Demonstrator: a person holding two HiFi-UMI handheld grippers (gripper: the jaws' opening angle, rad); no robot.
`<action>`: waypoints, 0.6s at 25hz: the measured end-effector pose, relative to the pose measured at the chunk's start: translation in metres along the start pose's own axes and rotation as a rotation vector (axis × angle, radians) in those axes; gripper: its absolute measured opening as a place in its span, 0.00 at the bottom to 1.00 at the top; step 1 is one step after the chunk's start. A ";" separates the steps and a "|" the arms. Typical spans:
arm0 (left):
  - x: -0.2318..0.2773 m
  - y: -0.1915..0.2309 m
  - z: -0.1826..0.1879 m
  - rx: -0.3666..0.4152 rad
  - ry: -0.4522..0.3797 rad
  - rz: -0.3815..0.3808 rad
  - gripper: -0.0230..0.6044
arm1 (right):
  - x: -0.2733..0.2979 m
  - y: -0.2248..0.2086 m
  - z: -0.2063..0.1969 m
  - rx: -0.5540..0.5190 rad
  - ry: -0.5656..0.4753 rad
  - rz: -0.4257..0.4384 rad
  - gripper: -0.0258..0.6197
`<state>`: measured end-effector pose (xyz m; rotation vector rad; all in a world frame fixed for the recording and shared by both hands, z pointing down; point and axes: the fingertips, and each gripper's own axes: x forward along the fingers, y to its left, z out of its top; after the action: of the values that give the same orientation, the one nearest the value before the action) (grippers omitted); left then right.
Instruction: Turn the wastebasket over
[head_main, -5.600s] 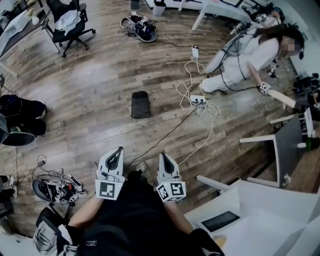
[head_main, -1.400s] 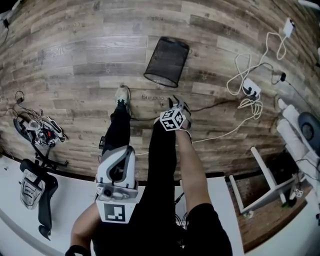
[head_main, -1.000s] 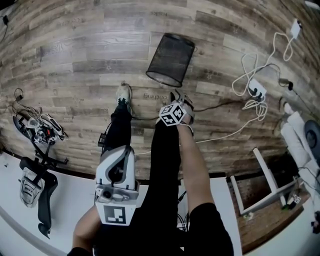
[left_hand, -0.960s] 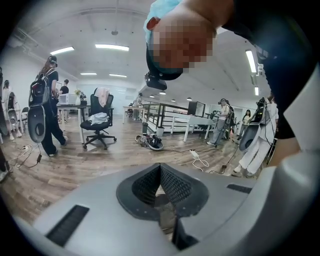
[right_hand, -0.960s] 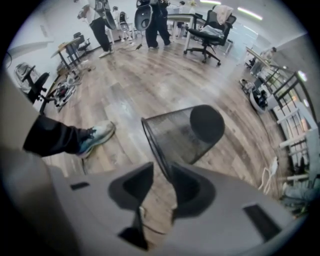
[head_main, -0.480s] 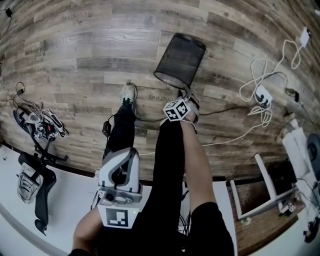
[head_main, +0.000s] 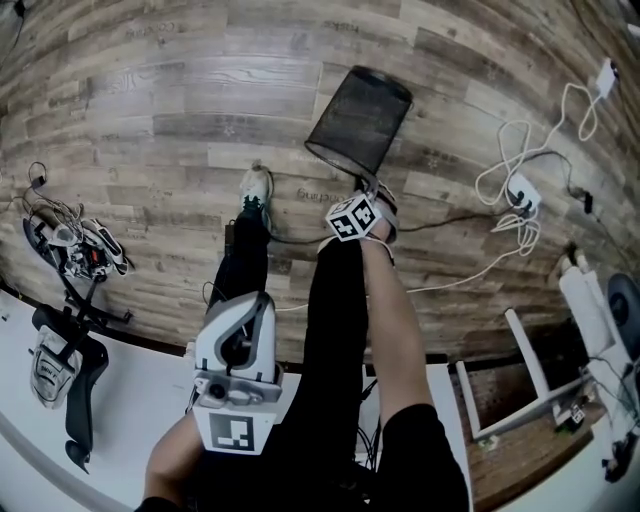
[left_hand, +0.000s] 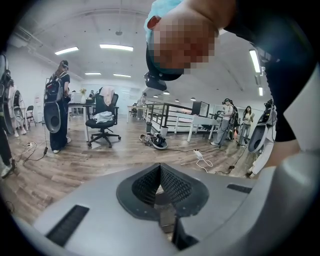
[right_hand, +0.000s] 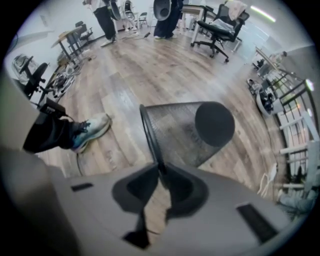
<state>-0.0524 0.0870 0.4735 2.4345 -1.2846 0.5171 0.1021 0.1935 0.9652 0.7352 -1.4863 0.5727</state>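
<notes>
The black mesh wastebasket (head_main: 360, 115) lies on its side on the wooden floor, its open mouth facing the person's feet. My right gripper (head_main: 367, 196) points straight down at the near edge of its rim. In the right gripper view the thin rim of the wastebasket (right_hand: 190, 132) runs into the right gripper (right_hand: 160, 170), whose jaws are closing and pinch that rim. My left gripper (head_main: 248, 302) hangs back by the person's hip. In its own view the left gripper (left_hand: 160, 174) is shut with nothing in it.
The person's shoe (head_main: 255, 186) stands just left of the basket's mouth. A power strip with white cables (head_main: 520, 190) lies to the right, a white table leg (head_main: 530, 360) at the lower right, and gear with cords (head_main: 75, 250) at the left. An office chair (left_hand: 102, 120) stands far off.
My right gripper has gone down and forward from above the floor to the basket's near rim. The left gripper has stayed by the hip.
</notes>
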 end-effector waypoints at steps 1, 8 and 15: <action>-0.001 0.000 0.001 -0.001 -0.002 0.000 0.09 | -0.002 0.000 0.001 0.005 -0.006 0.009 0.14; -0.009 0.000 0.010 -0.002 -0.014 0.003 0.09 | -0.024 -0.004 0.012 0.043 -0.026 0.066 0.13; -0.012 0.001 0.019 -0.001 -0.026 0.008 0.09 | -0.049 -0.020 0.024 0.098 -0.077 0.120 0.13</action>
<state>-0.0567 0.0864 0.4507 2.4441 -1.3050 0.4889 0.0995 0.1673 0.9135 0.7548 -1.5901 0.7197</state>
